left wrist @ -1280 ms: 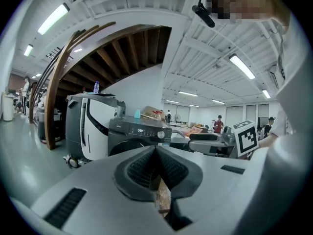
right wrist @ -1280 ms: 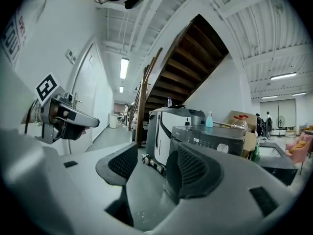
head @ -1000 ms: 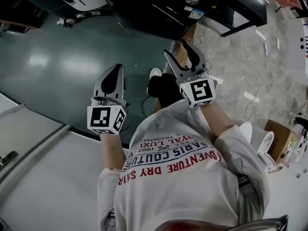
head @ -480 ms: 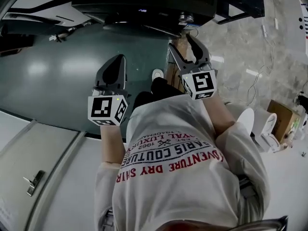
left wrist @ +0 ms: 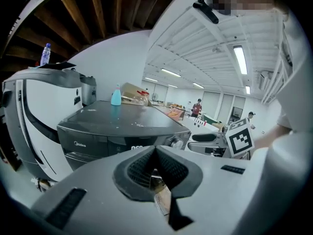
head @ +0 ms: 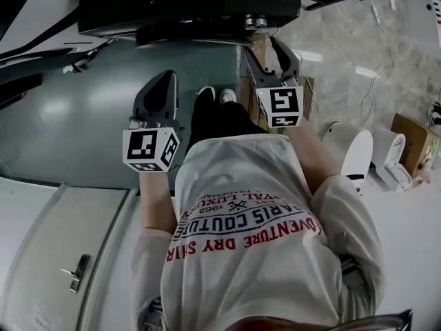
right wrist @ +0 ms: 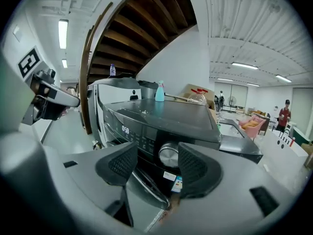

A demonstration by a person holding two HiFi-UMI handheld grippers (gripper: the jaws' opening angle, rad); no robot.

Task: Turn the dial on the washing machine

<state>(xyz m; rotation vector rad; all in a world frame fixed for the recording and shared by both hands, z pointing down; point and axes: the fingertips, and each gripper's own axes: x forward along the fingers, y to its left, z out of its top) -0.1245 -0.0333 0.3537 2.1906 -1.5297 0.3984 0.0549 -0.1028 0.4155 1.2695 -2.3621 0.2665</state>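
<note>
In the approach, the right tongs (right wrist: 157, 154) gape wide and empty, short of the dial (right wrist: 168, 155) on the washing machine (right wrist: 161, 115) front, while the left tongs (left wrist: 155, 155) sit closed on nothing; next they likely need to advance and close around it.

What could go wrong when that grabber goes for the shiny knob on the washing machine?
The right hand-held gripper is open, not yet on the dial, which sits nearer one jaw, so it might close off-centre and slip. The lit control panel lies just beside the dial, so a jaw could poke a button.
</note>
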